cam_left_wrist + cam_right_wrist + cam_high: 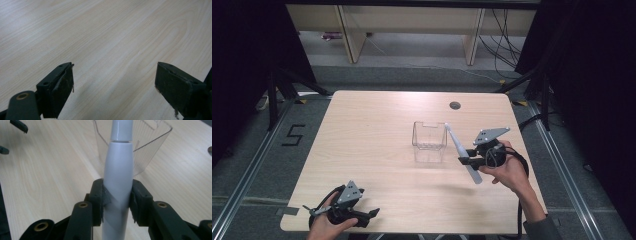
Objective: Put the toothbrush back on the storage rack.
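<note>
A clear plastic container (429,135) stands upright near the middle of the table; it also appears as a ribbed transparent wall (147,147) in the right gripper view. My right gripper (468,160) is shut on a white electric toothbrush (460,150), held slanted just right of the container with its thin end up near the rim. In the right gripper view the toothbrush body (117,167) rises between the closed jaws (117,198). My left gripper (368,214) rests low at the table's front left edge, open, with bare wood between its jaws (113,85).
The light wooden table (377,125) has a round cable hole (455,105) at the back right. Beyond it stand pale furniture legs (352,37) and loose cables (504,40) on the floor. A floor marking "5" (293,135) lies to the left.
</note>
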A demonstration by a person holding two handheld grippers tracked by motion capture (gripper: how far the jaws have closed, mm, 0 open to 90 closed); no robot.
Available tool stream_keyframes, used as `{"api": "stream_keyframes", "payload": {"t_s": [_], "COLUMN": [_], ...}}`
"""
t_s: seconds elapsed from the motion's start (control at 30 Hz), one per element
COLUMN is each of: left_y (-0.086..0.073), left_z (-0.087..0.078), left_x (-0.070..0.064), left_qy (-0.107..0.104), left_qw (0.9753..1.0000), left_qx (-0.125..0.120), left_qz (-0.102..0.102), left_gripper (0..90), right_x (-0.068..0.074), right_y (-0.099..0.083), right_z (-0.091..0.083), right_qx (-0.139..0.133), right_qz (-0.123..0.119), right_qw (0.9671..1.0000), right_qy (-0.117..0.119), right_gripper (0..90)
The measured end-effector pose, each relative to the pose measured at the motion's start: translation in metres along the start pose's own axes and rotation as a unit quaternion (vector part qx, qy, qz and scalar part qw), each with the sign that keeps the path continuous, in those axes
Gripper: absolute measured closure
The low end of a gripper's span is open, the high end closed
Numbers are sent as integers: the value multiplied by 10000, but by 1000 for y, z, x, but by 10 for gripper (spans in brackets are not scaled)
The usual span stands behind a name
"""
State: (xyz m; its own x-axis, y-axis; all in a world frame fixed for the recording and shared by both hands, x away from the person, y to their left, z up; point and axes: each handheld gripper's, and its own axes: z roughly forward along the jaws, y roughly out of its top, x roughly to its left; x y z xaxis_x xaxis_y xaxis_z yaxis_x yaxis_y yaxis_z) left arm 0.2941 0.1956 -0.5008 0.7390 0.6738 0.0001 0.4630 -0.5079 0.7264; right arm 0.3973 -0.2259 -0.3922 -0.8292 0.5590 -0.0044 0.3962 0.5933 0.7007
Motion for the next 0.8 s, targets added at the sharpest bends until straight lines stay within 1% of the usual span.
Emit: {"api": "stream_keyframes", "payload": {"t_s": [0.03,0.07,0.1,0.13,0.17,0.2,0.23,0.3,0.33,0.37,0.4,0.47,0.5,0.53,0.57,0.6,0.63,0.67,0.7,0.73,0.77,0.8], "left_y": [0,0,0,-1,-1,-1,0,0,0,-1,-1,-1,0,0,0,0,0,-1,-1,-1,-1,-1], "left_z": [0,0,1,1,1,1,0,0,0,1,1,1,0,0,0,0,0,1,1,1,0,-1], "left_x": [-1,-1,-2,-2,-4,-4,-1,-1,-1,-3,-4,-3,0,0,-1,-1,0,-4,-4,-4,-2,-2], "left_qy": [-28,-28,-54,-63,-85,-85,-25,-28,-38,-75,-85,-83,-20,-22,-31,-31,16,-88,-86,-86,-81,-76], "left_qw": [10000,10000,9999,9999,9997,9997,10000,10000,10000,9998,9997,9997,10000,10000,10000,10000,10000,9997,9997,9997,9999,9999], "left_qx": [-33,-33,-28,-29,-94,-94,-20,-26,-24,-79,-87,-87,-9,-24,-25,-25,-12,-101,-89,-90,-28,-12], "left_qz": [-81,-81,-111,-118,-207,-207,-66,-66,-62,-186,-210,-201,-19,-23,-84,-84,10,-202,-203,-193,-95,-79], "left_gripper": [147,147,147,148,147,147,147,147,147,147,147,147,147,147,147,147,147,147,147,147,147,147], "right_x": [0,0,-4,-5,-5,-7,-7,-8,-10,-10,-11,-12,-12,-13,-13,-13,-13,-13,-15,-15,-14,-15], "right_y": [1,1,5,6,8,10,13,18,20,23,26,31,33,36,38,38,40,45,46,48,50,51], "right_z": [-1,-1,-3,-3,-5,-6,-7,-8,-9,-9,-10,-10,-10,-11,-10,-10,-11,-12,-12,-12,-11,-10], "right_qx": [-37,-37,-100,-198,-190,-252,-283,-322,-388,-411,-436,-483,-510,-540,-602,-602,-681,-747,-826,-816,-833,-870], "right_qz": [112,112,6,46,65,65,121,129,71,84,66,85,102,90,57,57,79,135,44,45,115,116], "right_qw": [9999,9999,9999,9997,9997,9996,9995,9993,9991,9990,9989,9987,9986,9984,9981,9981,9975,9971,9965,9965,9964,9960], "right_qy": [4,4,-63,-99,-112,-74,-63,-117,-136,-139,-136,-126,-117,-149,-136,-136,-146,-73,-137,-145,-116,-143], "right_gripper": [665,665,665,665,665,665,665,665,665,665,665,665,665,665,665,665,665,665,665,665,665,665]}}
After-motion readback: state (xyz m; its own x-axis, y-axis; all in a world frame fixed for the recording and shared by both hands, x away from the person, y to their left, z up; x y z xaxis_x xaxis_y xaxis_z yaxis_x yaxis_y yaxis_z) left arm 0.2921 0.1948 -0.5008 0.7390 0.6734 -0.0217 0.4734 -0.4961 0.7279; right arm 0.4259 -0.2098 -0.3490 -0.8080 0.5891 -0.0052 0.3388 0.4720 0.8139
